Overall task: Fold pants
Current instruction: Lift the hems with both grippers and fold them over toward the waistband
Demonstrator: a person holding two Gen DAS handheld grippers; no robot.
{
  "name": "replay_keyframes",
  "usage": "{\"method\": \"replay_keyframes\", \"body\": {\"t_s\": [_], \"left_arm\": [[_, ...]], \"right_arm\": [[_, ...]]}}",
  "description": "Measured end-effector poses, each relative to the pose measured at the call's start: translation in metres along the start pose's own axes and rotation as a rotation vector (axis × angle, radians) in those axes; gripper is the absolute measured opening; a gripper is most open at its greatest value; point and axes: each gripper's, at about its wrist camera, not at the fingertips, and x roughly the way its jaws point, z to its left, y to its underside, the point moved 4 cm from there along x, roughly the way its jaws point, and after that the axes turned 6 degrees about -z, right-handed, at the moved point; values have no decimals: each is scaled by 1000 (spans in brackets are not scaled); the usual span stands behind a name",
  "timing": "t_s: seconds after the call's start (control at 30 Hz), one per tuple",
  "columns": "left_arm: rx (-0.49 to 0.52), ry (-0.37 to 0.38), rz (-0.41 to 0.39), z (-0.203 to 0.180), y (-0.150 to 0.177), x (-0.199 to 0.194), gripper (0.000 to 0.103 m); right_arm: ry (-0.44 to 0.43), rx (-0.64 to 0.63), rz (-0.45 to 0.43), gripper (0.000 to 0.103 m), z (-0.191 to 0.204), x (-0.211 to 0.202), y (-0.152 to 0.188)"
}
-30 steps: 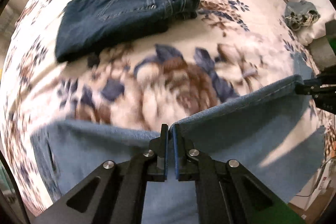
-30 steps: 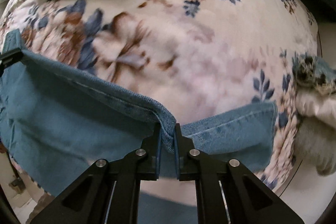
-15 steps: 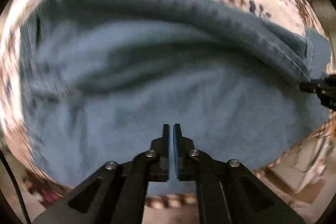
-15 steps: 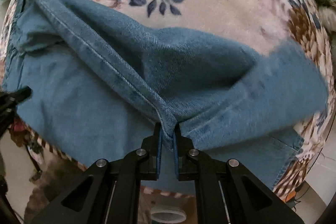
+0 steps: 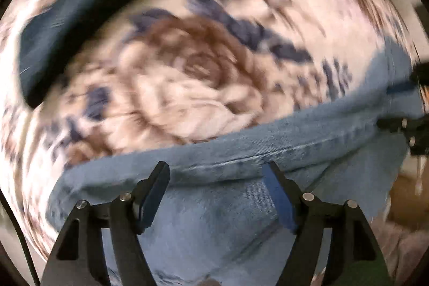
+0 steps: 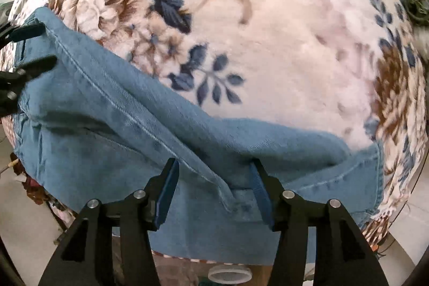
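Light blue denim pants (image 5: 241, 157) lie folded along the near edge of a flowered blanket (image 5: 187, 71). My left gripper (image 5: 215, 173) is open just above the fold, holding nothing. In the right wrist view the same pants (image 6: 134, 119) lie across the lower half, and my right gripper (image 6: 214, 170) is open over the seam, empty. The left gripper's fingers (image 6: 32, 66) show at the left edge there; the right gripper's fingers (image 5: 396, 122) show at the right edge of the left wrist view.
A folded pair of dark blue jeans (image 5: 75, 18) lies at the back left on the blanket (image 6: 268, 44). The blanket's front edge runs just under the pants, with floor and a round white lid (image 6: 230, 274) below. The left wrist view is motion-blurred.
Both grippers were shut on the pants' edge and carried it over the fold. Now both have opened and let go, and the pants lie folded on the blanket.
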Motion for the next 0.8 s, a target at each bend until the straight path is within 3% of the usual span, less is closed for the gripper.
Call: {"method": "replay_keyframes", "body": {"t_s": [0.13,0.23,0.3,0.37,0.4,0.43,0.47,0.5,0.67,0.8], "left_arm": [[147,-4,81,-9,-5,27,71],[195,-23,97,-11,-7,43,69],[195,-28,62,-11,-10,48,34],[182,-23,19,-10,-11,44,13],[180,-33,-12,-10,-10,39,11],[180,-41,-43,-10,-8,32,9],[169,-50,-73,-10,-8,24,8],[147,-48,-102,-10,-3,15,8],[8,-20,-232,-13,22,-36,7],[-102,3,-276,-34,73,-79,7]], "right_arm": [[18,-17,32,57,2,-2,-18],[23,-8,56,57,7,3,-22],[31,14,71,57,1,9,-15],[39,34,70,57,-2,7,-4],[46,35,61,56,-2,7,1],[72,28,49,44,-1,6,5],[93,22,39,16,-1,8,6],[97,33,27,10,0,7,10],[122,74,-69,6,5,-22,31],[118,73,-100,5,18,-43,61]]}}
